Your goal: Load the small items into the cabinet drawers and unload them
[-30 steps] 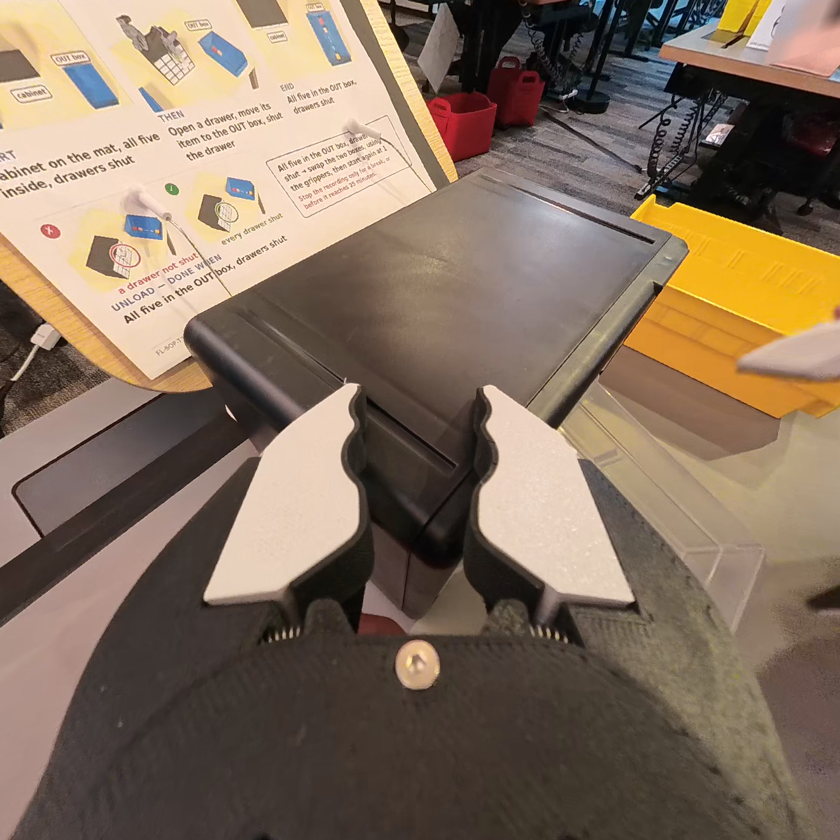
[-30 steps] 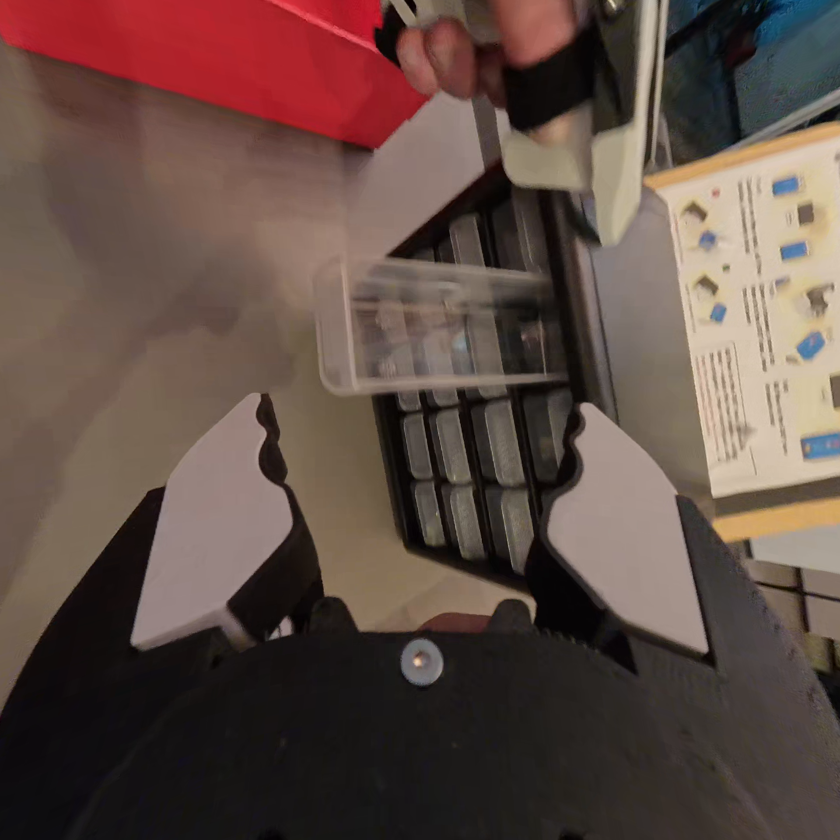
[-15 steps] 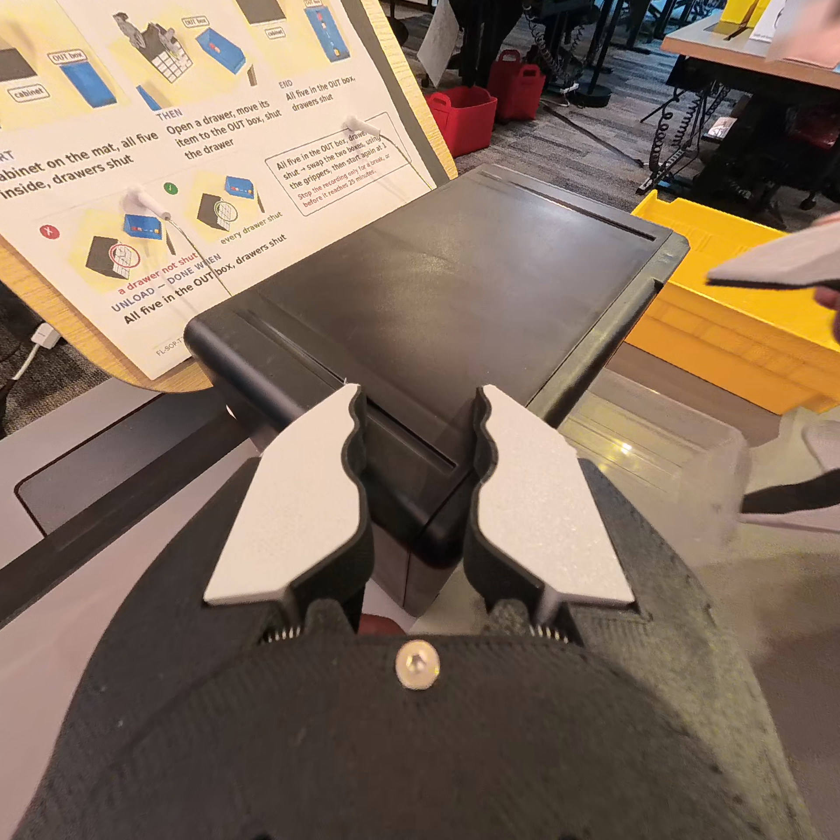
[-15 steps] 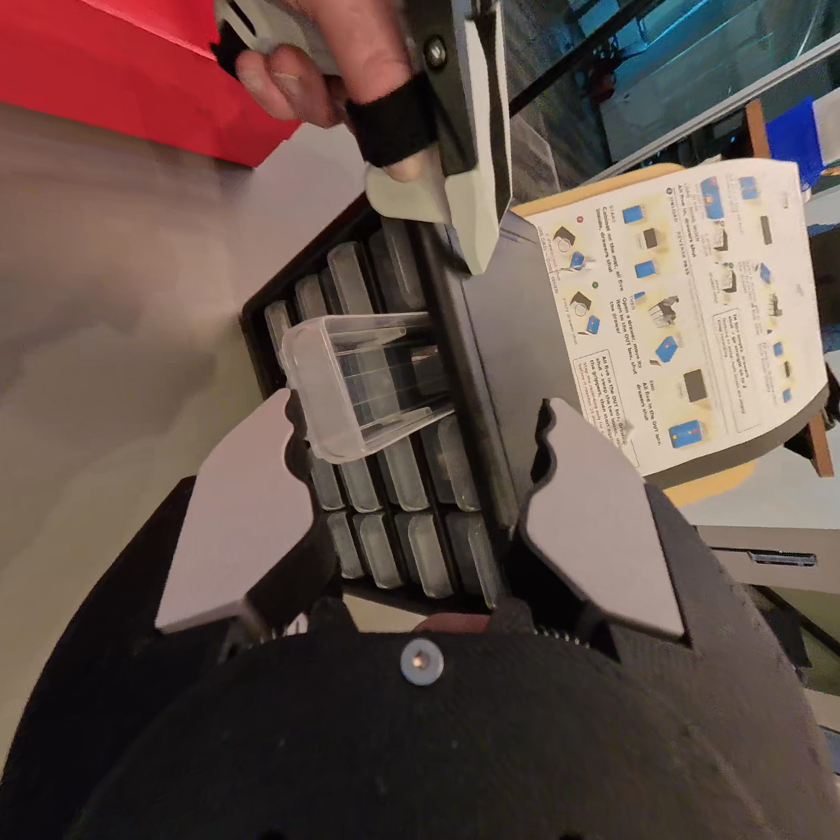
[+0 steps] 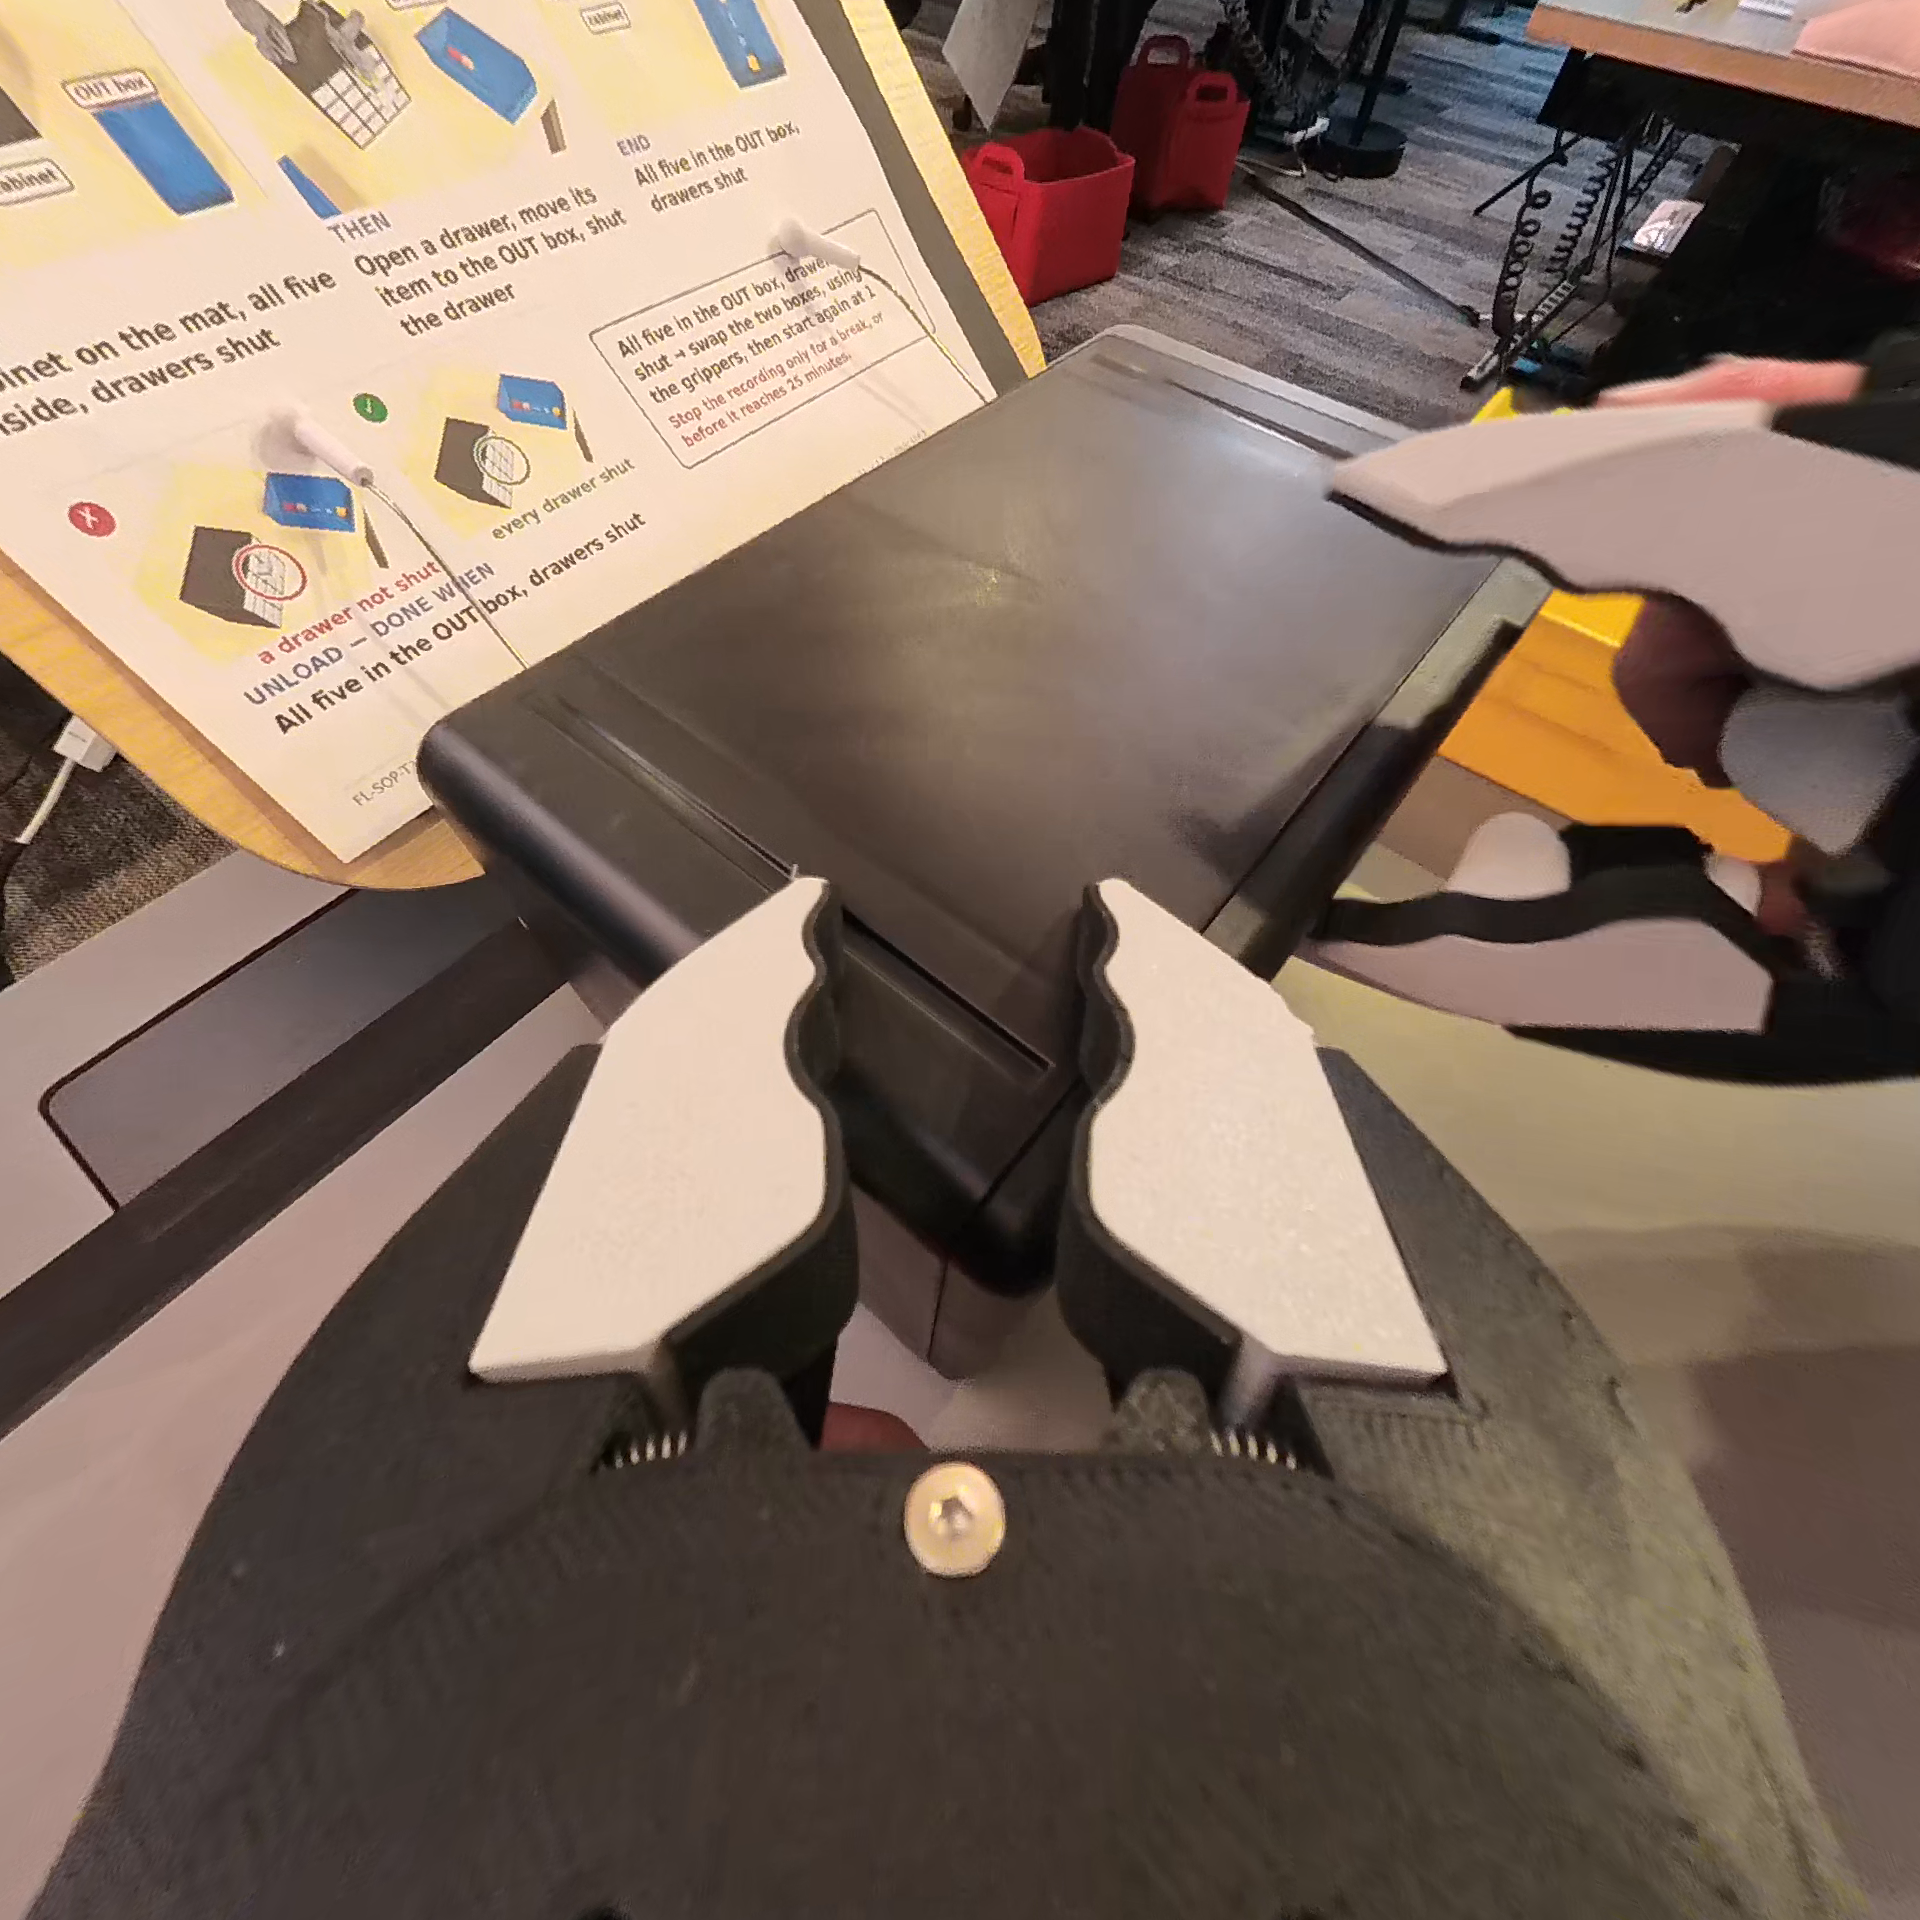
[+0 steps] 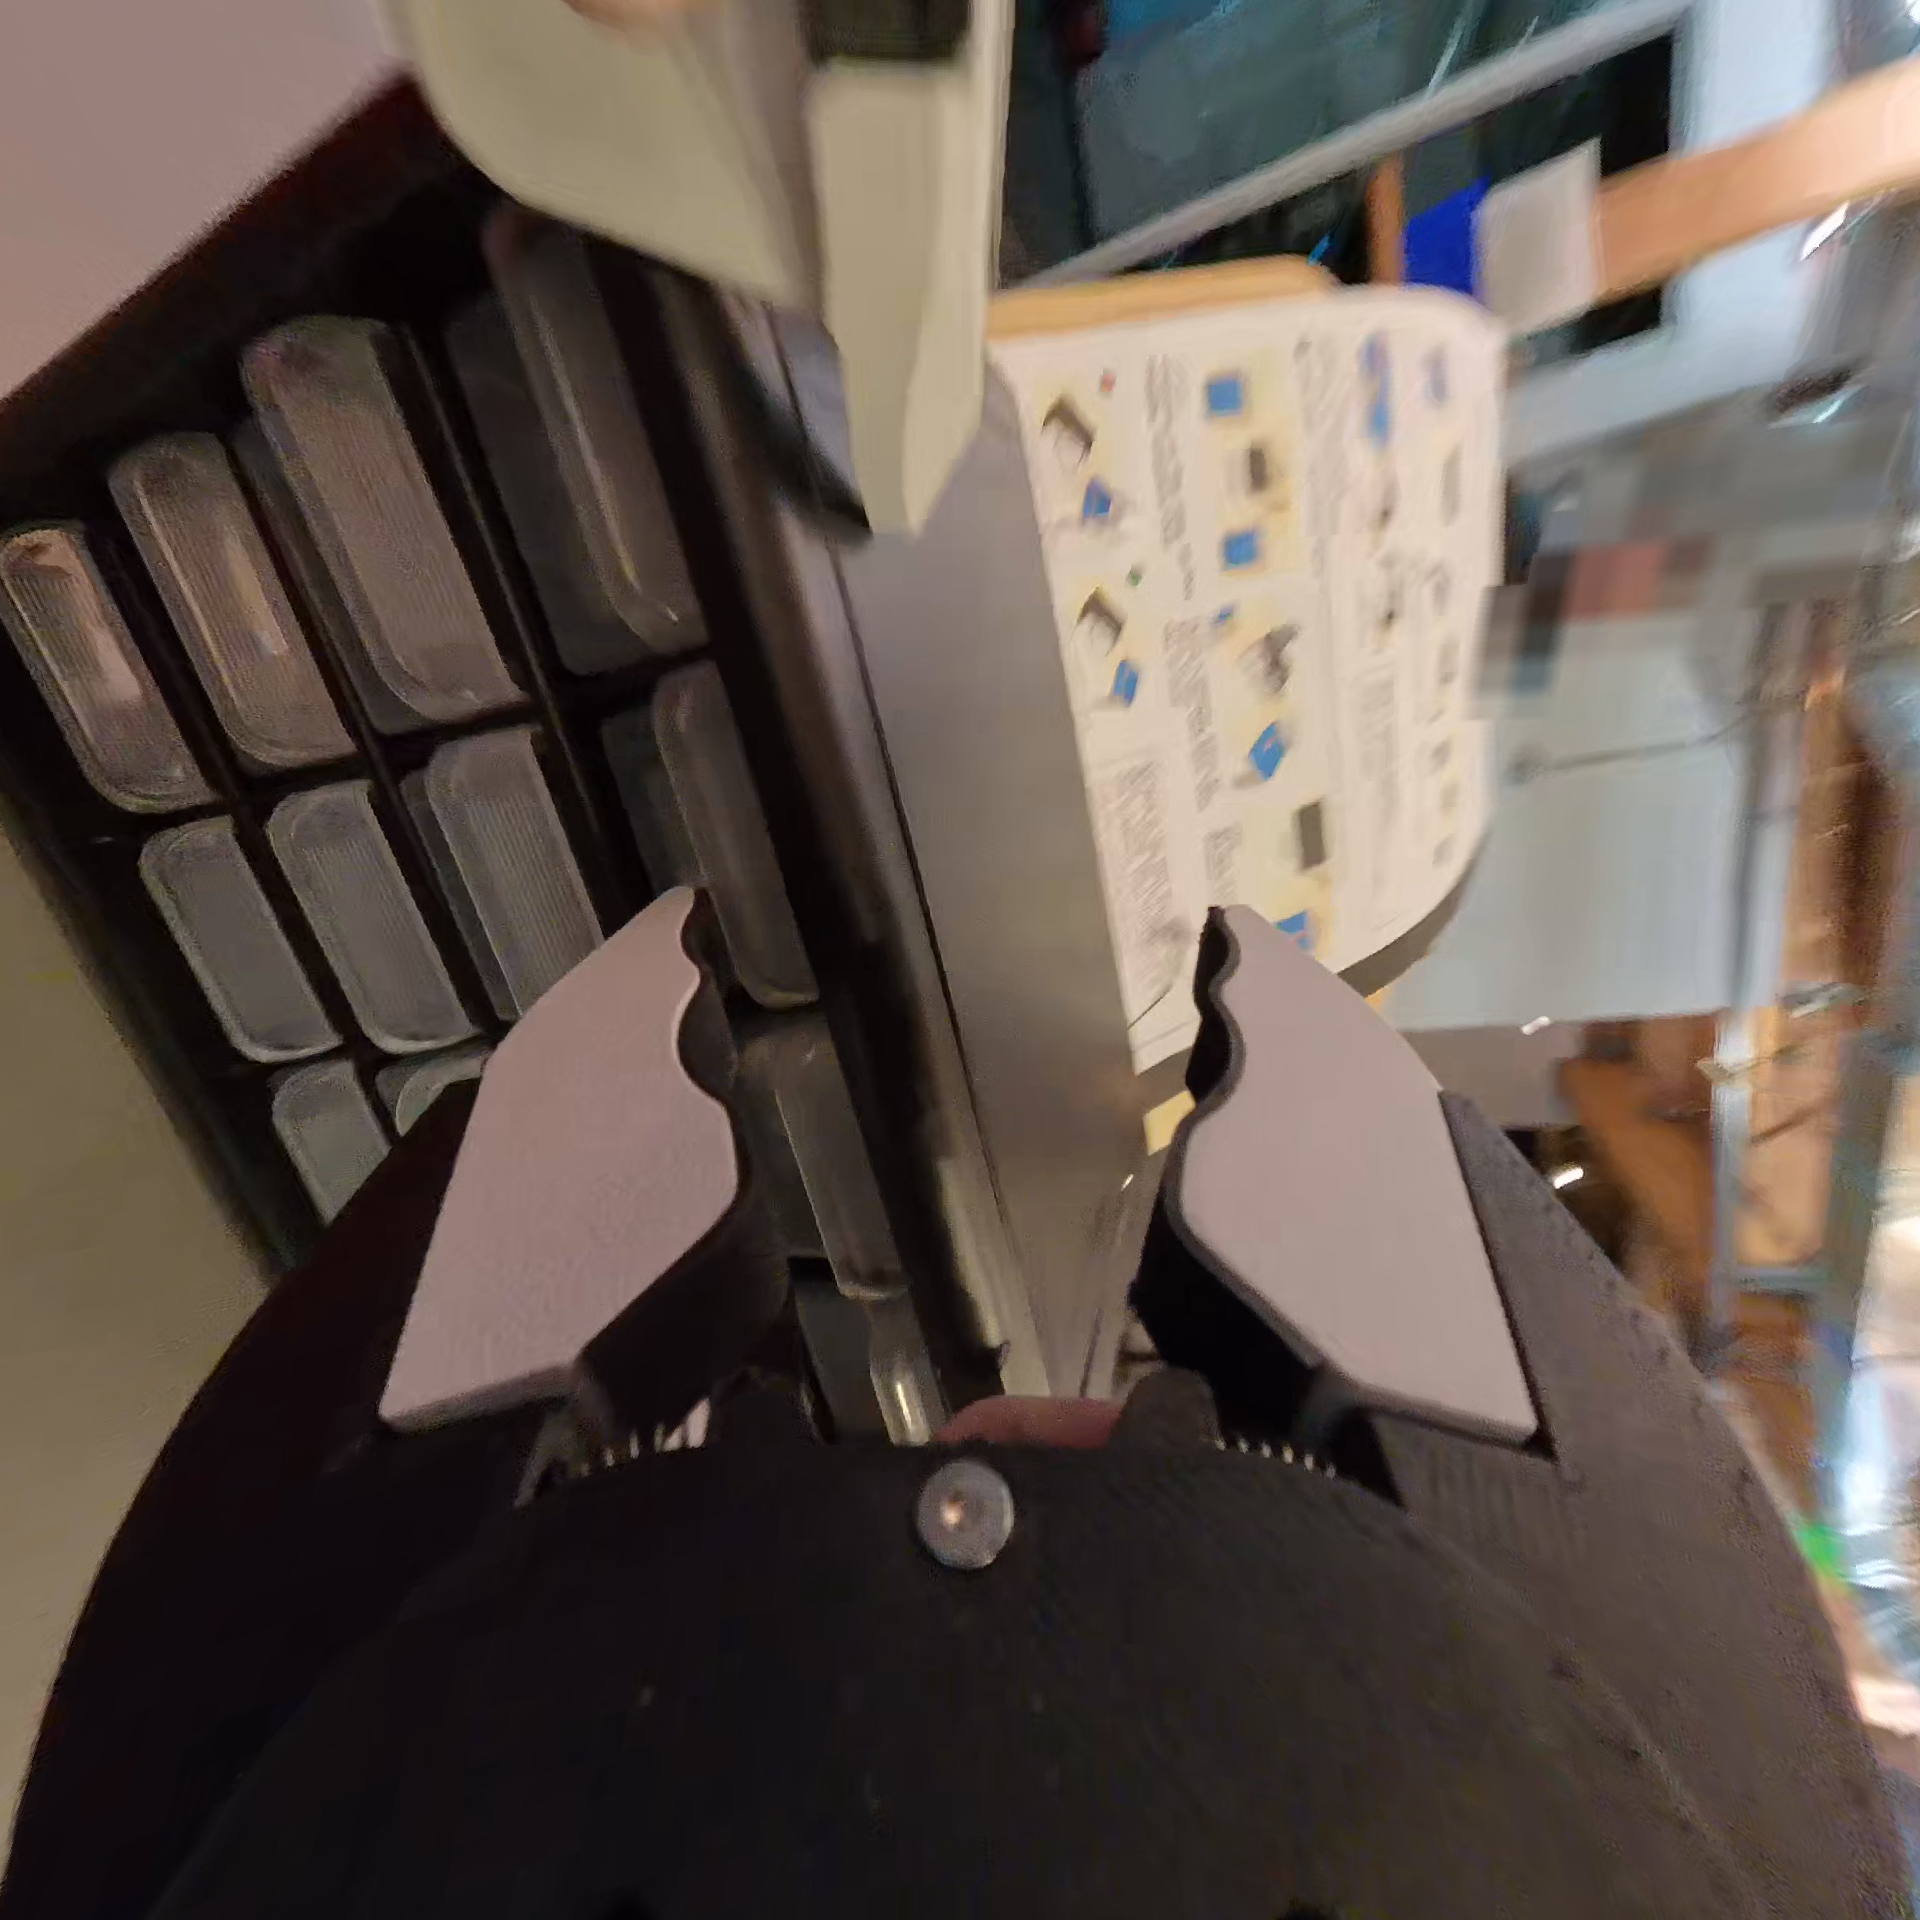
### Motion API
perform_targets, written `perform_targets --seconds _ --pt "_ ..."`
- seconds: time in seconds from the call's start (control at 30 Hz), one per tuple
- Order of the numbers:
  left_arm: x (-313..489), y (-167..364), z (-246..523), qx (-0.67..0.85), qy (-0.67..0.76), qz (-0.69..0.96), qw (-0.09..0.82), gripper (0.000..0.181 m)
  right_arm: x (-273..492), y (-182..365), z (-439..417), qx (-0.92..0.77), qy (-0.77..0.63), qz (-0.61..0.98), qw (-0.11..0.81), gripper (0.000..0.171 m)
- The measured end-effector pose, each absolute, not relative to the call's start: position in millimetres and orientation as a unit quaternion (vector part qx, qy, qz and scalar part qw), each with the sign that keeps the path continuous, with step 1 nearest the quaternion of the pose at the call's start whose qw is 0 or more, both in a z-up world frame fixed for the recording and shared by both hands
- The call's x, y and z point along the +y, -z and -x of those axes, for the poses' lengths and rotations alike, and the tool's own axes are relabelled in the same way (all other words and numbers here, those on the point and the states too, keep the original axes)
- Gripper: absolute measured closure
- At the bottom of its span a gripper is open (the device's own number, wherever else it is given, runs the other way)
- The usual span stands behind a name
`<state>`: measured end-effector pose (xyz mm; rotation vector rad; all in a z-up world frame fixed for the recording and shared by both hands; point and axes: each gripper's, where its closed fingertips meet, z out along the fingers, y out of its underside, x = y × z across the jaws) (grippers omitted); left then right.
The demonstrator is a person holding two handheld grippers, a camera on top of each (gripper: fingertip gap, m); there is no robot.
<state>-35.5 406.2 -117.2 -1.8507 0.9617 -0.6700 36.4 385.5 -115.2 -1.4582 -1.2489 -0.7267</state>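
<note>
This looks like a lab or workshop set up for recording handling trials. A printed instruction sheet with small coloured diagrams (image 5: 436, 343) is mounted on a tilted pale wooden board (image 5: 145, 717) at the far left of the grey bench (image 5: 260, 997). Behind it the grey carpeted floor (image 5: 1278, 281) carries red fabric storage bins with handles (image 5: 1049, 197), black equipment stands with coiled cables (image 5: 1538, 249) and another wooden-topped table (image 5: 1714, 62) at the far right. A yellow plastic bin (image 5: 1558, 727) sits at the right of the bench. The right wrist view, much blurred, shows metal framing and shelving (image 6: 1766, 831) beyond the board.
</note>
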Motion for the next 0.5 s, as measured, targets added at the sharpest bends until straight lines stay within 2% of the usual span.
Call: perform_targets --seconds 0.23,0.5 --pt "406 117 36 0.393 0.274 0.754 0.45 0.139 369 118 23 -0.558 0.311 0.511 0.575 0.087" --pt "406 117 36 0.395 0.274 0.755 0.447 0.138 385 107 30 -0.534 0.345 0.475 0.608 0.088"
